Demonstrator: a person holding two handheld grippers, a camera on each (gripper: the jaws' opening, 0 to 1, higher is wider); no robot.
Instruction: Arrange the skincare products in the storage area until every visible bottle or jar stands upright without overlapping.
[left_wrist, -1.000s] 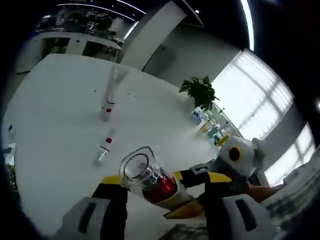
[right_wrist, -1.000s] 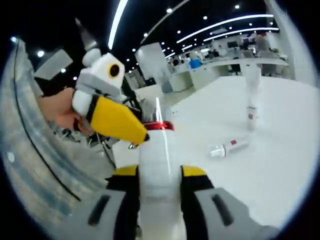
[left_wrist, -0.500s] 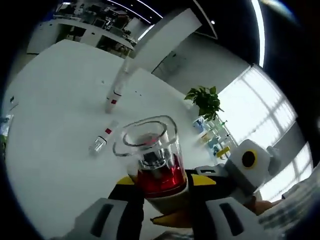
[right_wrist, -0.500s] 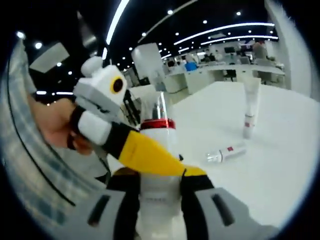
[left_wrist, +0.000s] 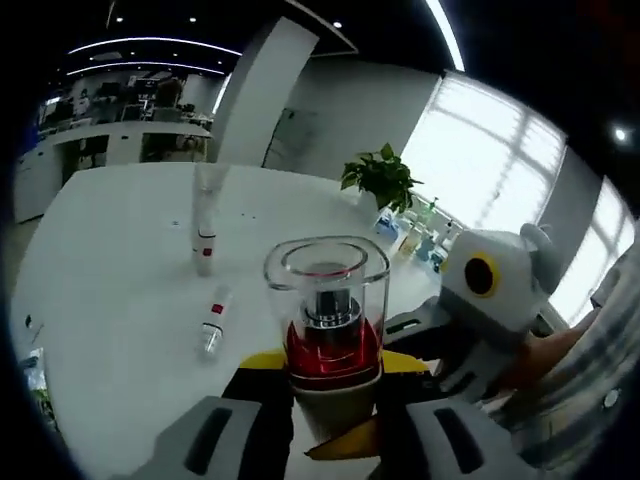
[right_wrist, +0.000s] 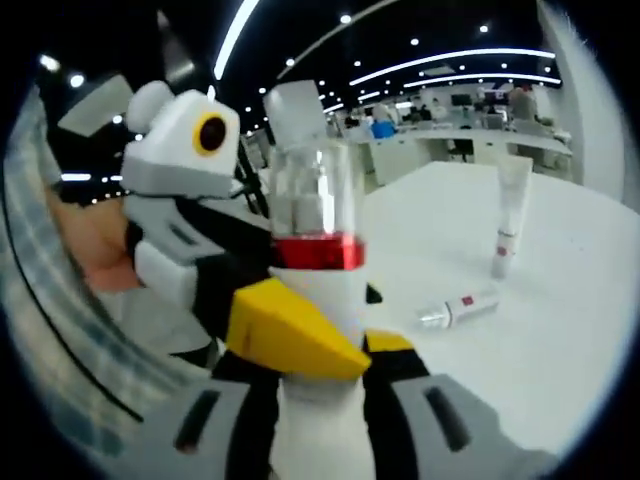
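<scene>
A pump bottle (left_wrist: 330, 330) with a clear cap, a red band and a white body is held above the white table (left_wrist: 110, 300). My left gripper (left_wrist: 330, 372) is shut on its lower body, yellow pads on either side. In the right gripper view the same pump bottle (right_wrist: 318, 245) rises between the jaws of my right gripper (right_wrist: 320, 365), which is shut on its white body. The left gripper (right_wrist: 290, 335) crosses in front of it from the left. A white tube (left_wrist: 205, 225) stands upright on the table, and a small bottle (left_wrist: 212, 325) lies on its side nearby.
A potted plant (left_wrist: 380, 180) and several coloured bottles (left_wrist: 415, 238) stand at the table's far side by the windows. A person's hand (left_wrist: 545, 355) holds the right gripper (left_wrist: 480, 300). Desks (right_wrist: 450, 140) fill the room behind the white tube (right_wrist: 510, 215) and the small bottle (right_wrist: 458, 308).
The left gripper's view has rolled, so the pump bottle now stands straight in it. In the right gripper view the left gripper has come closer, its yellow jaw now low across the bottle.
</scene>
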